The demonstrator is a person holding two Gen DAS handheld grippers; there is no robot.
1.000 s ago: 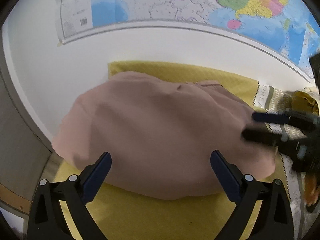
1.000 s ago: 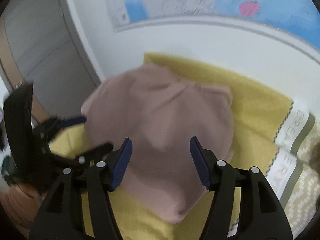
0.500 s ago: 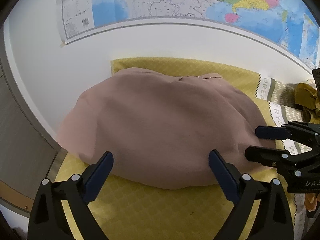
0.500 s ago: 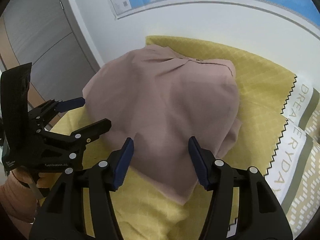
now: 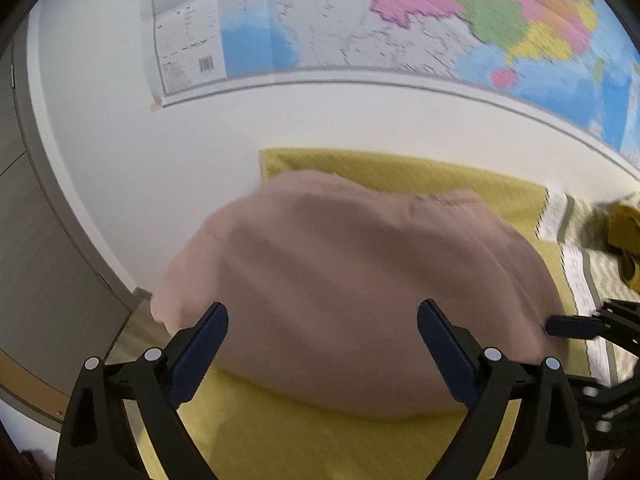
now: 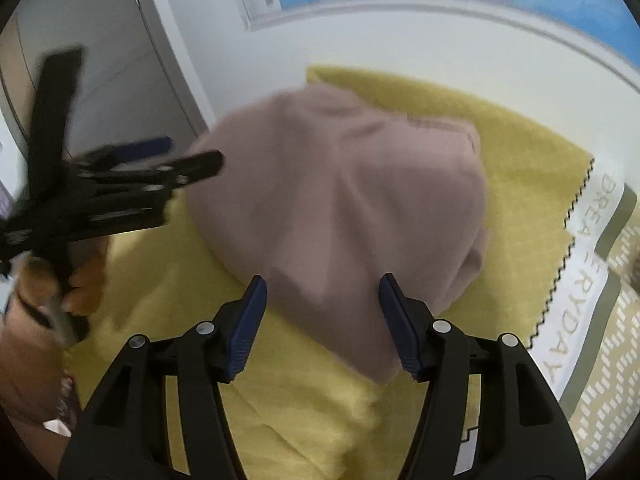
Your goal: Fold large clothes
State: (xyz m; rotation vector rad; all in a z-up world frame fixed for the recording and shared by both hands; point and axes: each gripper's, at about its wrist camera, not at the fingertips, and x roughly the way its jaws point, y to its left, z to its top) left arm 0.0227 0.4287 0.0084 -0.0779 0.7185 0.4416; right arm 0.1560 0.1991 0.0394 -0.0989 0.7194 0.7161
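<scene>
A folded dusty-pink garment [image 5: 360,288] lies on a yellow quilted bed cover [image 5: 320,440]; it also shows in the right wrist view [image 6: 360,200]. My left gripper [image 5: 322,344] is open and empty, above the garment's near edge. My right gripper [image 6: 320,316] is open and empty, over the garment's near right corner. The left gripper also shows in the right wrist view [image 6: 188,158], held by a hand at the garment's left side. The right gripper's fingers [image 5: 572,325] show at the right edge of the left wrist view.
A white wall with a world map [image 5: 400,20] stands behind the bed. A grey cabinet [image 5: 40,260] is to the left. A white and olive patterned bedding strip [image 6: 592,280] lies to the right, with a crumpled yellow item [image 5: 624,232] on it.
Both grippers have stayed open and moved; the views are now blurred. The left gripper has lifted and swung toward the garment's left side. The garment lies as before.
</scene>
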